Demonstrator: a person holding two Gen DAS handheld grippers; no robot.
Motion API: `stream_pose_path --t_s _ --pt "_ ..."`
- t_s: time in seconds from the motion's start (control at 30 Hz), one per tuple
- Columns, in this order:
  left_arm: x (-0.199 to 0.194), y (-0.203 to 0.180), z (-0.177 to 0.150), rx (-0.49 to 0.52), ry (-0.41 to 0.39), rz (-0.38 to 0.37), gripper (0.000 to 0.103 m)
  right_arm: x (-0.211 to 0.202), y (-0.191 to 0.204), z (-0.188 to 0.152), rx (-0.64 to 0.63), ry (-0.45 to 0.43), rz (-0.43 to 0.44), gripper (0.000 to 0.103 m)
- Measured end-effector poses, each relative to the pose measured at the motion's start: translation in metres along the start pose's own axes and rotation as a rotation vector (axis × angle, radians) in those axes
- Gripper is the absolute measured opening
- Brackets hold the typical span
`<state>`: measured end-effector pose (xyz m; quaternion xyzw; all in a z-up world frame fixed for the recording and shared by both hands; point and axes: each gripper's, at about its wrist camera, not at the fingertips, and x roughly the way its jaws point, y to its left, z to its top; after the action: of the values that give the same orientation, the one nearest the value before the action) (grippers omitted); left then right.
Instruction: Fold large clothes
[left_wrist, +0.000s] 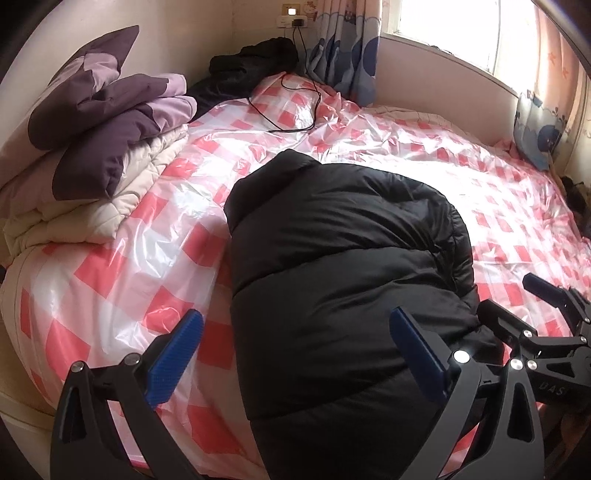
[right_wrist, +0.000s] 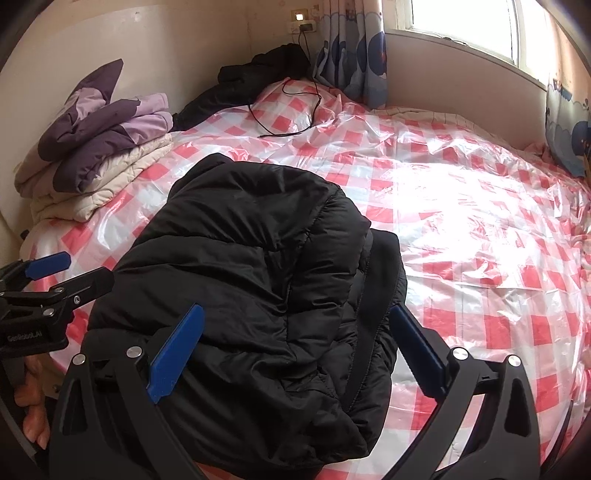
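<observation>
A black puffer jacket (left_wrist: 343, 266) lies folded lengthwise on the bed, collar end away from me; it also shows in the right wrist view (right_wrist: 258, 280). My left gripper (left_wrist: 295, 354) is open, hovering over the jacket's near left edge, holding nothing. My right gripper (right_wrist: 295, 350) is open above the jacket's near right part, empty. Each gripper shows in the other's view: the right one (left_wrist: 517, 306) at the jacket's right edge, the left one (right_wrist: 70, 273) at its left edge.
The bed is covered with a pink-and-white checked plastic sheet (left_wrist: 443, 177). Folded purple and cream quilts (left_wrist: 96, 147) are stacked at the left. A dark garment (left_wrist: 255, 62) and a black cable (left_wrist: 295, 107) lie at the far end. Curtains (left_wrist: 347, 55) and a window are behind.
</observation>
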<state>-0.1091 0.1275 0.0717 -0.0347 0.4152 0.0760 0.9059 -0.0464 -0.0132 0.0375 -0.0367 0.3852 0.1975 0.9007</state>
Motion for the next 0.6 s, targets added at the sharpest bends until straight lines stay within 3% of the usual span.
stream_pose_path --t_s 0.6 --pt "0.0094 0.0005 0.0018 0.023 0.046 0.011 0.096 0.0070 -0.0031 -0.0001 0.028 0.012 -0.005 0.097"
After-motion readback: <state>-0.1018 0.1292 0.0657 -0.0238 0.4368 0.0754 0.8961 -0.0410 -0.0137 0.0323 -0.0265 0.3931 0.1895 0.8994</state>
